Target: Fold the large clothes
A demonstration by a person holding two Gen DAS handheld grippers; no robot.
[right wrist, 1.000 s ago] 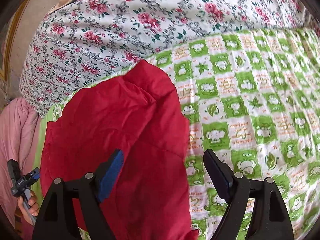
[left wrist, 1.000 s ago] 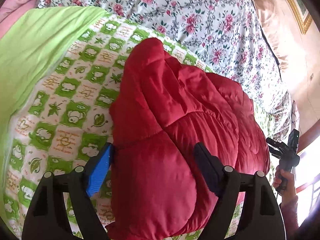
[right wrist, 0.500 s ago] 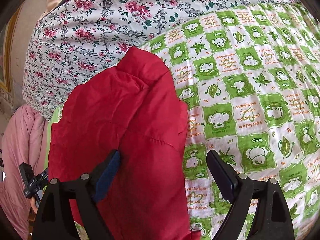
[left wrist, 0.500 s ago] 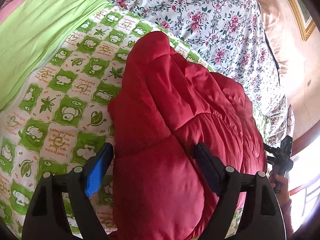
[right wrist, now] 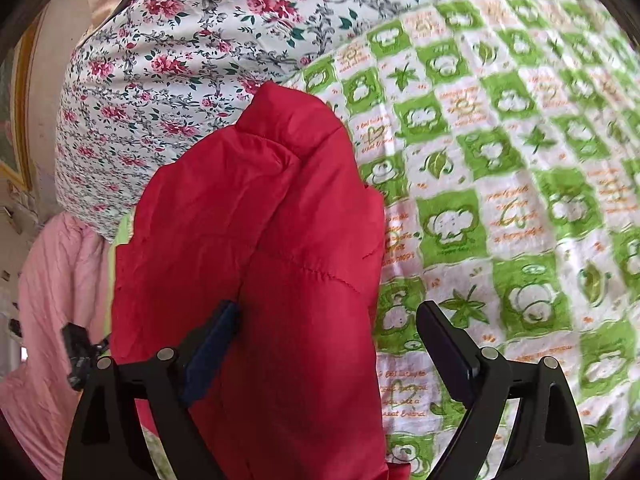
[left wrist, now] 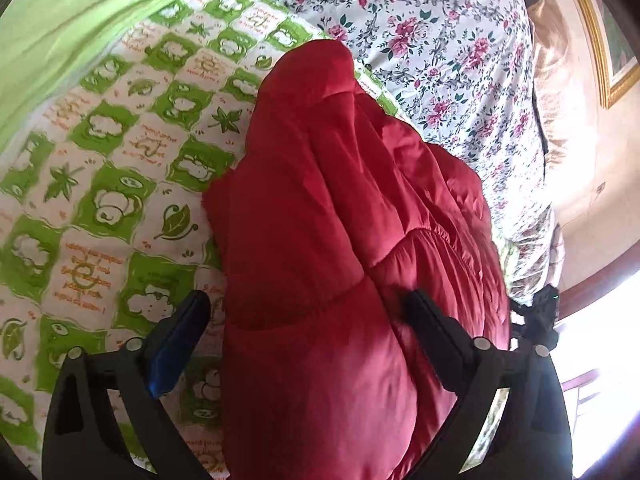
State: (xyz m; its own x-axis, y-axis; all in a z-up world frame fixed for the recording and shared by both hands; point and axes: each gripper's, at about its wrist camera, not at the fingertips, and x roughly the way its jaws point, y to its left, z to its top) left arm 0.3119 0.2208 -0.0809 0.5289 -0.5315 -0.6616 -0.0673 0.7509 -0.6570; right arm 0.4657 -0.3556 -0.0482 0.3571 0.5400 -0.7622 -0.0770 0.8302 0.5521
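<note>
A puffy red jacket (left wrist: 320, 208) lies folded lengthwise on a green-and-white checked bedspread (left wrist: 120, 208). My left gripper (left wrist: 308, 312) hovers over its near end, jaws opening. The jacket's bulk sits between them, with the blue pad (left wrist: 180, 344) clear of its left edge. In the right wrist view the same jacket (right wrist: 248, 240) fills the left half. My right gripper (right wrist: 330, 320) straddles its right edge, jaws opening and pressing on nothing. Its left finger (right wrist: 216, 340) lies over the red fabric and its right finger (right wrist: 444, 344) over the bedspread (right wrist: 500, 200).
A floral quilt (left wrist: 432, 40) is heaped behind the jacket. A plain green sheet (left wrist: 60, 20) lies at the far left, and a pink blanket (right wrist: 52, 300) hangs off the bed's side. A framed picture (left wrist: 612, 48) hangs on the wall near a bright window.
Both grippers have sunk closer to the jacket and tilted further down. Both pairs of jaws have spread wider. The jacket itself has not moved.
</note>
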